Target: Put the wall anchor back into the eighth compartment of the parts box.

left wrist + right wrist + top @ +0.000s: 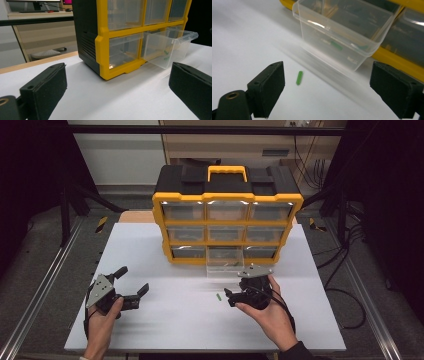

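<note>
A small green piece (218,296) (299,77) lies on the white table just in front of the pulled-out clear drawer (223,268) (342,42). My right gripper (230,298) (328,75) hovers low beside it with its jaws wide open; the piece sits ahead of them, nearer the left jaw, untouched. More green pieces (336,45) rest inside the drawer. My left gripper (132,281) (117,75) stands open and empty at the table's front left, facing the yellow and black organizer (227,220) (102,50).
The organizer has three rows of clear drawers and a yellow handle (227,170) on top; its bottom middle drawer (170,47) juts out over the table. The white tabletop (175,320) ends close to both hands at the front.
</note>
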Tool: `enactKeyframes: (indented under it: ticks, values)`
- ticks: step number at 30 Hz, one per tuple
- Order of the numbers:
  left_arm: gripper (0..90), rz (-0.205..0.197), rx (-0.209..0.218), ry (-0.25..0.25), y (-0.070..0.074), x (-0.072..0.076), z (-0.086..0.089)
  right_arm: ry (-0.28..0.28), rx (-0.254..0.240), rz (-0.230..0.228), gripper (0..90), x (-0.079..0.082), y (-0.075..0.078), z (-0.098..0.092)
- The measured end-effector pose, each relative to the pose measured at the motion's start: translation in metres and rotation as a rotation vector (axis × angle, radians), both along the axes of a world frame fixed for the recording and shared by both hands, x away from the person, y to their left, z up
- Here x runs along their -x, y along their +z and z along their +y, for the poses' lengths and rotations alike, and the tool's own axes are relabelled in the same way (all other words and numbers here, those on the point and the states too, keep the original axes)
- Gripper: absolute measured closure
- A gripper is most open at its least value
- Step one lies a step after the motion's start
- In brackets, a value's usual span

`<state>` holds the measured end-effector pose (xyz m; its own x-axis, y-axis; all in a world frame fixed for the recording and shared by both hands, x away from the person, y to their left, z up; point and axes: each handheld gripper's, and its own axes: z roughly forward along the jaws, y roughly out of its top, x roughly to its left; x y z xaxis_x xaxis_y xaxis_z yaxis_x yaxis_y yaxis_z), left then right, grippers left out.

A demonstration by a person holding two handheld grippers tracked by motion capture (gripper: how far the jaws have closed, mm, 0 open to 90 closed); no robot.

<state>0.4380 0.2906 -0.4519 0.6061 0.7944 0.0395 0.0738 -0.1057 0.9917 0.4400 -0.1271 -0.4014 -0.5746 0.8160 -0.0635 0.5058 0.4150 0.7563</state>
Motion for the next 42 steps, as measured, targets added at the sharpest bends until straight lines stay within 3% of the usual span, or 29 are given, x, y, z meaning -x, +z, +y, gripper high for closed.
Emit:
enactKeyframes:
  ticks: [11, 36, 42]
  values:
    - [1.1, 0.000, -0.001, 0.000, 0.000, 0.000, 0.000, 0.018, 0.021, 0.084, 11.8, 0.000, -0.018, 0.008]
    - [1.0, -0.003, -0.003, 0.000, 0.000, 0.000, 0.000, 0.046, 0.045, 0.112, 12.0, -0.004, -0.026, 0.017]
    - [1.0, 0.003, 0.014, 0.007, 0.000, -0.001, 0.003, 0.050, 0.040, 0.121, 12.4, -0.007, -0.028, 0.022]
